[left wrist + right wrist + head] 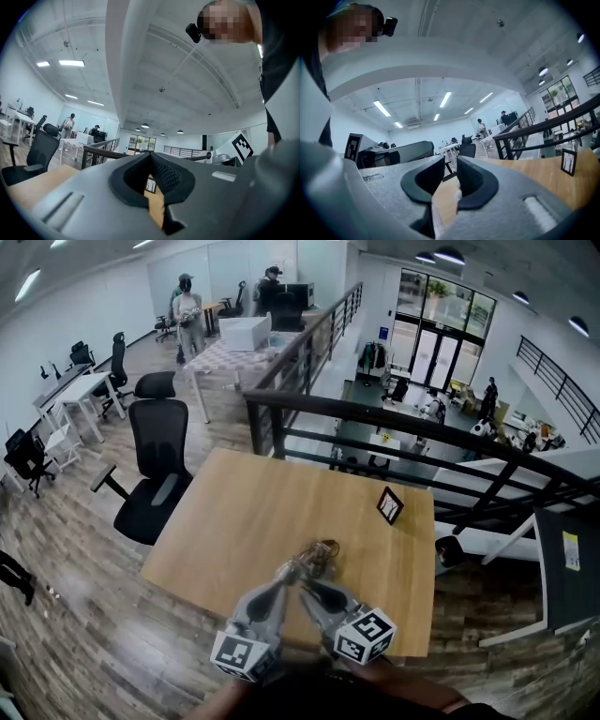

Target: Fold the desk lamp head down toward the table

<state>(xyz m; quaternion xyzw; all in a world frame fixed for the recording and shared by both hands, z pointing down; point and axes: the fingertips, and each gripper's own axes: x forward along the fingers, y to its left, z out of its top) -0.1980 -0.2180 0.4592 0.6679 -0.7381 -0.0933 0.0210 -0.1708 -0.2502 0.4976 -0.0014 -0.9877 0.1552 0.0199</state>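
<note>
No desk lamp shows in any view. In the head view my two grippers reach over the near part of the wooden table (pixel 234 521), side by side, with their tips close together. The jaws of the left gripper (pixel 295 568) (pixel 150 157) meet at their tips, with nothing between them. The right gripper (pixel 322 559) (pixel 450 171) stands open by a narrow gap, and only bare tabletop shows through it. Each gripper view catches the other gripper beside it: the right gripper's body (pixel 225 152) and the left gripper's body (pixel 393 152).
A small black-framed card (pixel 389 505) (pixel 568 161) stands near the table's far right edge. A black office chair (pixel 155 474) is to the table's left. A dark railing (pixel 375 418) runs behind the table above a lower floor. People stand far back (pixel 187 306).
</note>
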